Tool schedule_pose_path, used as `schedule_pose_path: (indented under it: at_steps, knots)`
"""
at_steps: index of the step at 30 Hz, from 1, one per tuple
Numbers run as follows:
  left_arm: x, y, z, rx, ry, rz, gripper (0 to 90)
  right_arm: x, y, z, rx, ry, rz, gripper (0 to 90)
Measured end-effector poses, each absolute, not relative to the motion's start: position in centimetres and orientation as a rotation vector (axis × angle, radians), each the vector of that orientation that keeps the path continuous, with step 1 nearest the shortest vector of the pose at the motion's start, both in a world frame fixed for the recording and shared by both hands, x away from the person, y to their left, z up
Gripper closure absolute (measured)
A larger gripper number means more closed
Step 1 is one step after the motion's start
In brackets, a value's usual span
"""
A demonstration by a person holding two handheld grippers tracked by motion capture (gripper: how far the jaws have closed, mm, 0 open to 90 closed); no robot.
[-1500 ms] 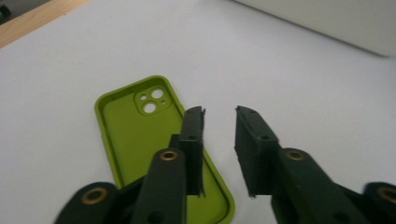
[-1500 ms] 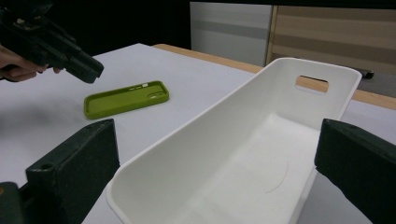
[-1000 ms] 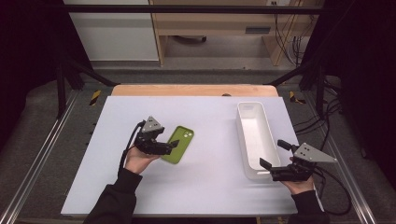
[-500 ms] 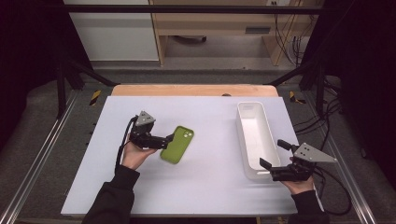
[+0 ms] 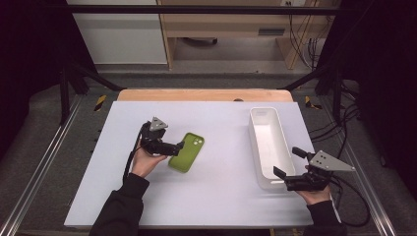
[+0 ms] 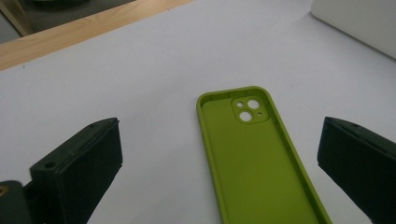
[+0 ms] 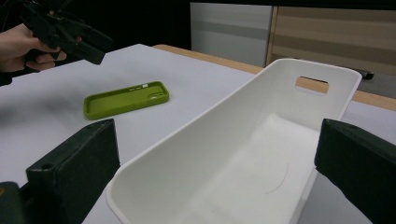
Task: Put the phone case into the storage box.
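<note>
Left claw (image 5: 181, 146): standing wide apart, having just been opening, nothing pinched, aiming at the case for a grasp.
Phone case (image 5: 187, 152): lying flat, hollow side up, on the white surface (image 5: 221, 196), left of the tray.
Right claw (image 5: 284, 164): gaping wide around the near end of the white tray (image 5: 267, 142), probably for steadying it.

Bright, even overhead light; dark surroundings

Lab recording bench, white table (image 5: 206, 196), black curtains (image 5: 29, 59), metal rails (image 5: 44, 167), trailing cables (image 5: 351, 123)
</note>
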State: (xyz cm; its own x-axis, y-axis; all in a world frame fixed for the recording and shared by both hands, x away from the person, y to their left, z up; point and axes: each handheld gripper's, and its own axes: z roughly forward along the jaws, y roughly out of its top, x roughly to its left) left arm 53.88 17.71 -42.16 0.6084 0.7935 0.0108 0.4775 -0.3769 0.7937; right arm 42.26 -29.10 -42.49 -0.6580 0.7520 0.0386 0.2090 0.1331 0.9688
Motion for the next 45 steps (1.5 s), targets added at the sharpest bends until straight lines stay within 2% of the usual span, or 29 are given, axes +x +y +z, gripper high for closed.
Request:
schedule_pose_path:
  at_steps: [24, 33, 38, 45]
  knots:
    - [54.9, 17.3, -45.3, 2.142, 1.067, 0.462, 1.9, 42.3, -29.2, -42.5, 0.918, 1.951, 1.549, 0.4]
    - [54.6, 17.3, -45.9, 2.149, 1.091, 0.445, 16.1, 42.2, -29.2, -42.5, 0.918, 1.95, 1.55, 0.5]
    - [54.4, 17.1, -46.1, 2.172, 1.087, 0.429, 29.1, 42.2, -29.2, -42.5, 0.916, 1.949, 1.549, 0.4]
    - [54.5, 17.0, -46.4, 2.185, 1.098, 0.391, 42.5, 42.2, -29.2, -42.5, 0.913, 1.948, 1.547, 0.4]
